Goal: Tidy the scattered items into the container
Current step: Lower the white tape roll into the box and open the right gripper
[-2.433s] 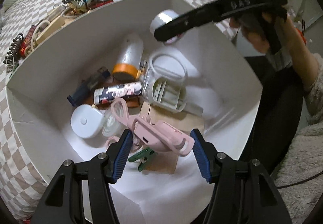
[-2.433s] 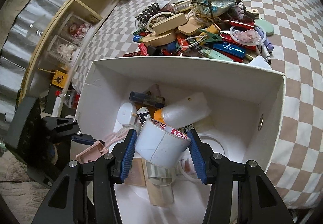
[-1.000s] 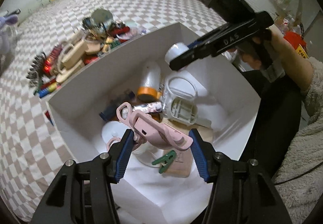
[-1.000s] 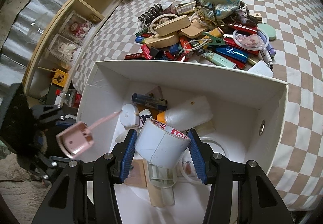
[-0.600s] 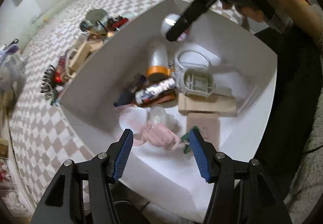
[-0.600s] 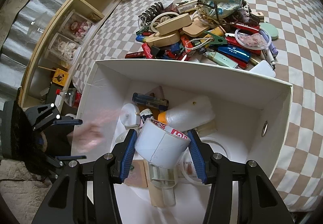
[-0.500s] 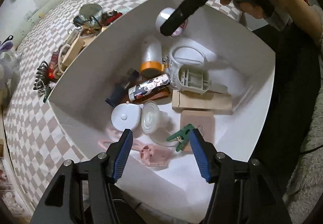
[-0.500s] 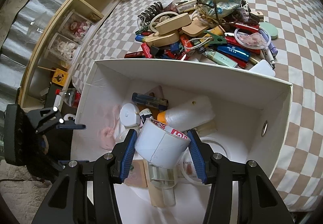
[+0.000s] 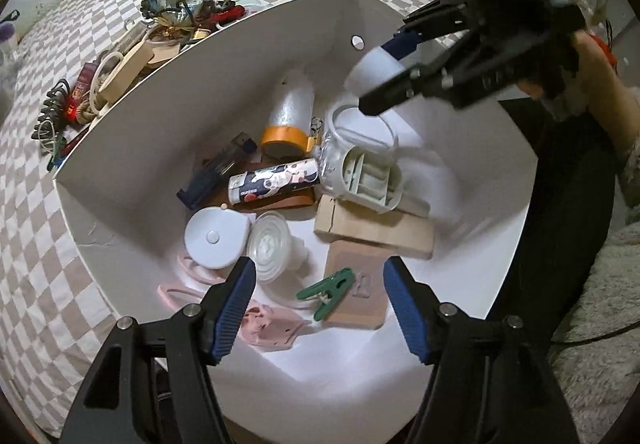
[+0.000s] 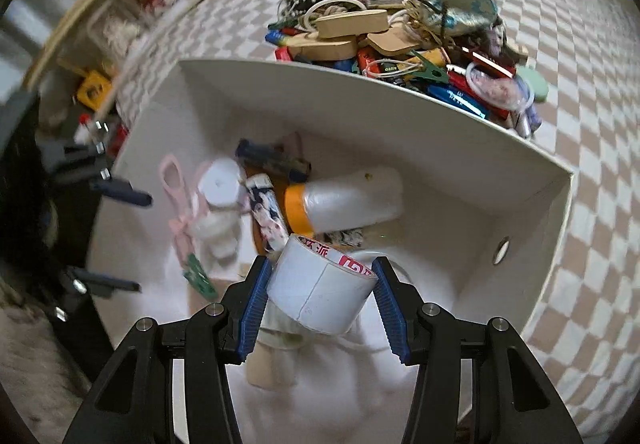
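Holding the white tape roll [image 10: 322, 290] between the blue pads [image 10: 255, 302] of my right tool [image 10: 320, 304], I have it clamped and poised above the open white container [image 10: 532, 212], over the near part of its floor. My left tool [image 9: 318, 302] stands with its fingers apart and nothing between them, above the container's near edge; below it lie a pink phone holder [image 9: 270, 326] and a green clothespin [image 9: 328, 292] on the box floor.

The step in hand, as I judge it, is dropping the roll in. To do it well I want the roll lower before I let go, since it is round and may bounce or roll. I would aim for the bare white patch on the near side rather than on top of the orange-capped bottle [image 10: 344, 202] or the patterned tube [image 10: 266, 214], so the pile stays flat and leaves room. I should spread the fingers fully and lift straight up, so a pad does not drag the roll back out.

The pile of scattered items [image 10: 400, 40] lies on the checkered surface [image 10: 580, 44] just beyond the far wall of the box, so plenty is left to do. My left tool is free and could head there next, keeping well apart from the right.
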The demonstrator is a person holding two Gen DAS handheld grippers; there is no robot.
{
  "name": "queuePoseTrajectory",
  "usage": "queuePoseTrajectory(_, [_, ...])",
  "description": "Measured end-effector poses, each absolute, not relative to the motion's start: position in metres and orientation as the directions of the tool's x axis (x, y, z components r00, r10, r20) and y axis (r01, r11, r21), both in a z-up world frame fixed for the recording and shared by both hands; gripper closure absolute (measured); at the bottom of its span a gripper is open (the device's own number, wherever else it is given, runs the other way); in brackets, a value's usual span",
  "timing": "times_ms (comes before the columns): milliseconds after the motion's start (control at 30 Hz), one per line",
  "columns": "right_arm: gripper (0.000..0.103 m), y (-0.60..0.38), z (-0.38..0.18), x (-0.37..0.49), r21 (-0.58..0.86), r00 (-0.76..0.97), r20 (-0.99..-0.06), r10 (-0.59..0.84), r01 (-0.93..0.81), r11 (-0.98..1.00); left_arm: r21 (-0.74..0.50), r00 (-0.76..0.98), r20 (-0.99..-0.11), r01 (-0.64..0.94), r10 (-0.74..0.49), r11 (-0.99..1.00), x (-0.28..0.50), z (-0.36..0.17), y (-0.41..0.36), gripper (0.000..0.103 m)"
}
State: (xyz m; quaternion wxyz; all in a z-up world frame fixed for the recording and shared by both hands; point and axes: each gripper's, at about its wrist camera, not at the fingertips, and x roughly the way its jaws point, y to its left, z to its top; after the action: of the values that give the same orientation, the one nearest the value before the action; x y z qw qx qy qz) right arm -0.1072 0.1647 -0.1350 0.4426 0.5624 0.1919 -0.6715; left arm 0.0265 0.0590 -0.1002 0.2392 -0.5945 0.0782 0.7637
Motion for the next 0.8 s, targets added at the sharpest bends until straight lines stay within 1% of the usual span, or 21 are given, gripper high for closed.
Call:
queuePoseTrajectory(267, [0.051,0.164,-0.143,-0.09,0.086,-0.046,-0.961,-0.272,0.887,-0.454,-0.191,-0.146,-0.947,-0.455,0.285,-0.87,0.023,-0.107,0.065,0.037])
queuePoseTrajectory(400, [0.051,0.162,-0.145,-0.078,-0.041,-0.138,-0.968,-0.209,0.91,-0.412,-0.212,-0.129,-0.947,-0.444,0.296,-0.87,0.021,-0.109,0.065,0.037])
queuePoseTrajectory(600, [0.05,0.164,-0.148,-0.074,-0.078,-0.161,-0.969,-0.188,0.921,-0.383,-0.199,-0.142,-0.947,-0.439,0.287,-0.876,0.019,-0.109,0.062,0.037])
queuePoseTrajectory(667, [0.031,0.164,-0.147,-0.077,-0.096,-0.182,-0.965,-0.19,0.916,-0.389,-0.183,-0.151,-0.95,-0.444,0.275,-0.877,0.019,-0.109,0.062,0.037])
queuePoseTrajectory(700, [0.013,0.165,-0.146,-0.078,-0.106,-0.195,-0.961,-0.194,0.913,-0.394,-0.173,-0.156,-0.951,-0.448,0.267,-0.877,0.019,-0.109,0.062,0.037])
queuePoseTrajectory(733, [0.009,0.164,-0.145,-0.079,-0.108,-0.202,-0.959,-0.201,0.911,-0.397,-0.167,-0.16,-0.952,-0.449,0.263,-0.878,0.019,-0.11,0.061,0.037])
queuePoseTrajectory(800, [0.009,0.163,-0.142,-0.079,-0.098,-0.198,-0.956,-0.215,0.91,-0.402,-0.172,-0.157,-0.951,-0.447,0.266,-0.878,0.019,-0.11,0.06,0.037])
